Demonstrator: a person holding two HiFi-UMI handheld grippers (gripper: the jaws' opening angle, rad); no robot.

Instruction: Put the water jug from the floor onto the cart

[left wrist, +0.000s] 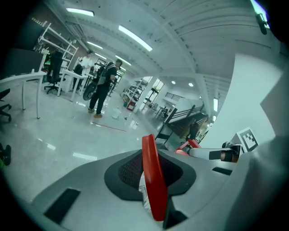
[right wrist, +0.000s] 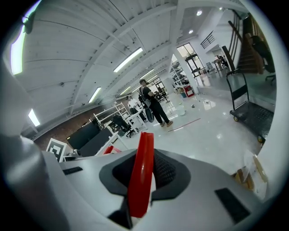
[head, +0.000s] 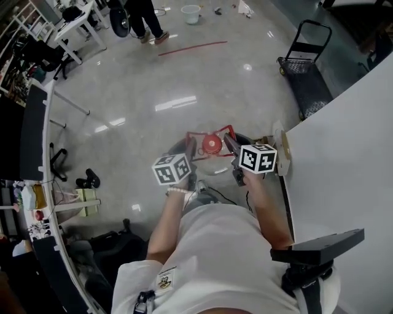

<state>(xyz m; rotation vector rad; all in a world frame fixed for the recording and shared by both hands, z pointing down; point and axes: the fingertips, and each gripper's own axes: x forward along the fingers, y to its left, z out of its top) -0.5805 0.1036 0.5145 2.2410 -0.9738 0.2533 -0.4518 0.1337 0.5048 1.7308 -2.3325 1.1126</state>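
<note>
The water jug (head: 212, 145) shows its red cap in the head view, just in front of the person; its body is mostly hidden under the grippers. A red handle frame (head: 209, 132) rings its top. My left gripper (head: 191, 149) is shut on the frame's left side, and my right gripper (head: 231, 146) on its right. In the left gripper view the red handle bar (left wrist: 152, 178) runs between the dark pads of my left gripper (left wrist: 151, 173). The right gripper view has the same red bar (right wrist: 141, 173) clamped in my right gripper (right wrist: 142, 176). The black flat cart (head: 305, 68) stands on the floor at far right.
A white wall panel (head: 344, 159) runs close along the right, with a cardboard piece (head: 282, 147) at its edge. Desks and chairs (head: 37, 122) line the left. A person (head: 144, 18) stands far ahead near a bucket (head: 191, 13). A red strip (head: 192, 48) lies on the glossy floor.
</note>
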